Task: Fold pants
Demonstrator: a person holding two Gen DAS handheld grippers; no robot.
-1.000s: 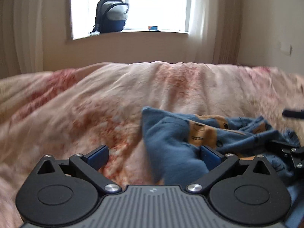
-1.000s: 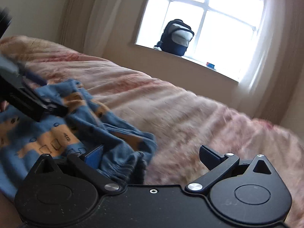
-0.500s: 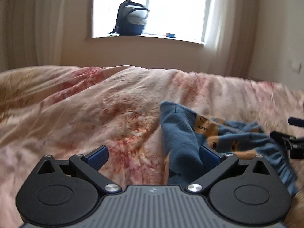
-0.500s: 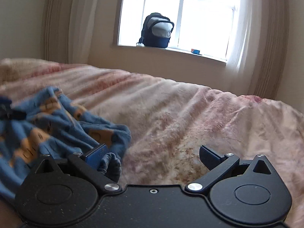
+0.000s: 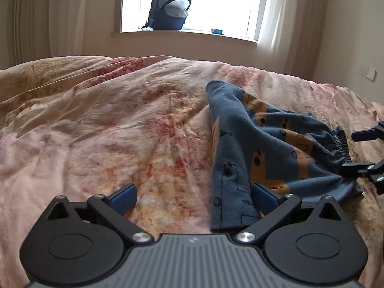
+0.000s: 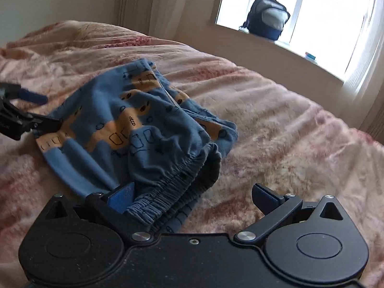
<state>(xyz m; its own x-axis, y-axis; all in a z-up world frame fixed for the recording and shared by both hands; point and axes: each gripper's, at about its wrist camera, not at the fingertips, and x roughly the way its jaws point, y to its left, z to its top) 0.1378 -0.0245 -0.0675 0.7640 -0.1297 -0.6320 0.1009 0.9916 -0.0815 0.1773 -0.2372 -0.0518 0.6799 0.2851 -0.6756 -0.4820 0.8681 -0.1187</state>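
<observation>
Small blue pants (image 5: 268,144) with an orange print lie bunched on the pink floral bedspread (image 5: 120,132). My left gripper (image 5: 193,198) is open; the pants' left edge lies between its fingers, against the right pad (image 5: 264,195). My right gripper (image 6: 194,198) is open too, and the elastic waistband (image 6: 175,184) rests between its fingers, beside the left pad (image 6: 121,196). The pants show in the right wrist view (image 6: 134,120). Each gripper appears at the edge of the other's view: the right (image 5: 364,153), the left (image 6: 21,117).
The bed runs up to a wall with a window. A dark backpack (image 5: 169,9) and a small blue item (image 5: 217,31) sit on the sill. Curtains (image 5: 48,16) hang at both sides. A wall switch (image 5: 367,73) is at the right.
Both grippers have drawn back and apart, and the pants now lie more spread out between them. Both grippers stay open.
</observation>
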